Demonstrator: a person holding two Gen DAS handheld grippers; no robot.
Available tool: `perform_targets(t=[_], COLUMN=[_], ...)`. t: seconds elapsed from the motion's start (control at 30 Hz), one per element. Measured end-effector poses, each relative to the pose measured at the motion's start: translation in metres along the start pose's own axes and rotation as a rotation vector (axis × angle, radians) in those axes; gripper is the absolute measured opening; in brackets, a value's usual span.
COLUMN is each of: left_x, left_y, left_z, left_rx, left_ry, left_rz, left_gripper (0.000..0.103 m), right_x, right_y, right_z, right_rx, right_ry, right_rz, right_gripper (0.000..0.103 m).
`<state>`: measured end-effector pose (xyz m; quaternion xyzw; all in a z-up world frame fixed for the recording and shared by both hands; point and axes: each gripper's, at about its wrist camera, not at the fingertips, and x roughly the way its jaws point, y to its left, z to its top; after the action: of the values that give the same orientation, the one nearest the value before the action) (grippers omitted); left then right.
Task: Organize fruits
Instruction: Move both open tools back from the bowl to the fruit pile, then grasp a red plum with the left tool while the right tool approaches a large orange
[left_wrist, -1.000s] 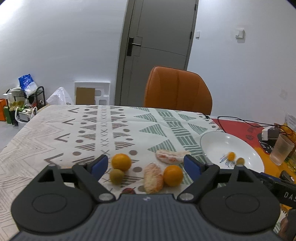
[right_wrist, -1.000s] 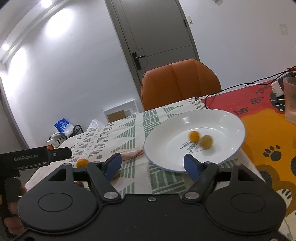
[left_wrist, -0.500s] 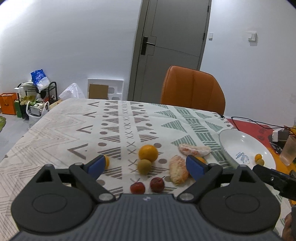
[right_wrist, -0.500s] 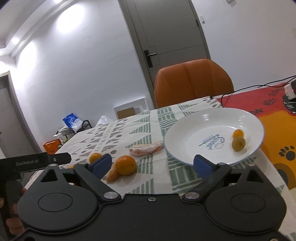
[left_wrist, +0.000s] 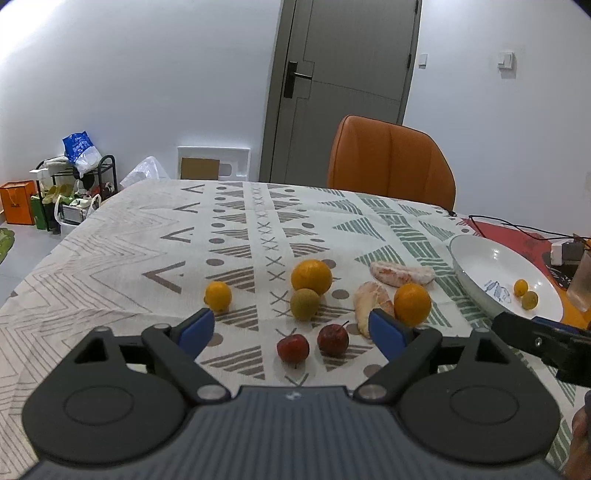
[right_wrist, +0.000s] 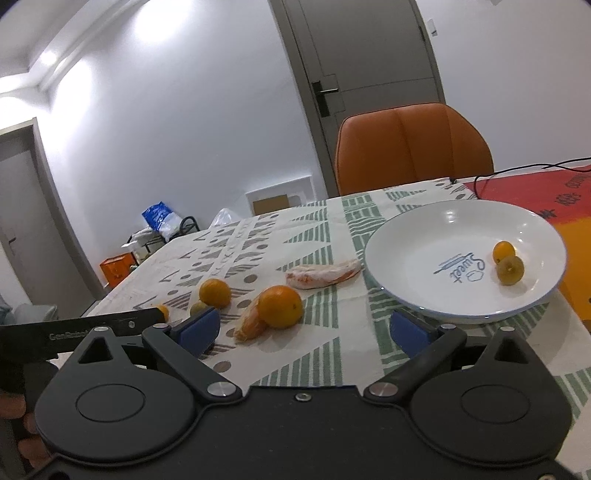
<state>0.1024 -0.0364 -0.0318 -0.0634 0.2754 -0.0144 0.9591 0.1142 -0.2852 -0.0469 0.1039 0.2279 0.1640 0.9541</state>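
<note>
My left wrist view: rides low behind left gripper (left_wrist: 290, 328), faces across table (left_wrist: 110, 258) toward door (left_wrist: 343, 92) at 12 o'clock, tilted down, close to fruit. White plate (left_wrist: 476, 258) at 3 o'clock edge. My right wrist view: sits further right, behind right gripper (right_wrist: 304, 326), rolled slightly, plate (right_wrist: 406, 236) near at 1 o'clock. Shared: plate, orange chair (right_wrist: 413, 147), door, peeled segment (right_wrist: 321, 273), oranges. Each view catches other gripper at its edge.
</note>
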Motion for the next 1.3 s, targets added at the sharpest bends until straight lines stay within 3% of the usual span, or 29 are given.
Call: perform_targets(t=[0.17,0.3,0.7,0.9,1.3], left_x=[0.006,0.013,0.032,0.039,0.035], left_y=[0.002,0.004,0.01,0.012,0.02], left_z=[-0.003,-0.006,-0.012,-0.01,0.004], left_rx=[0.0,-0.011,-0.04,-0.052,-0.063], left_ry=[0.01,0.032,0.086,0.096,0.063], left_rz=[0.002,0.0,-0.021,-0.034,-0.033], left_gripper=[0.077,0.062,0.031,0.022,0.022], right_x=[0.006,0.012,0.037,0.047,0.077], right_y=[0.003,0.005,0.009,0.012,0.017], right_z=[-0.001,-0.001,0.001,0.004,0.007], right_rx=[-0.01,-0.01,-0.003,-0.006,-0.004], right_ry=[0.012,0.027,0.078,0.087,0.122], right_rz=[0.007,0.012,0.043,0.048,0.049], right_gripper=[0.096,0.085,0.065,0.065,0.06])
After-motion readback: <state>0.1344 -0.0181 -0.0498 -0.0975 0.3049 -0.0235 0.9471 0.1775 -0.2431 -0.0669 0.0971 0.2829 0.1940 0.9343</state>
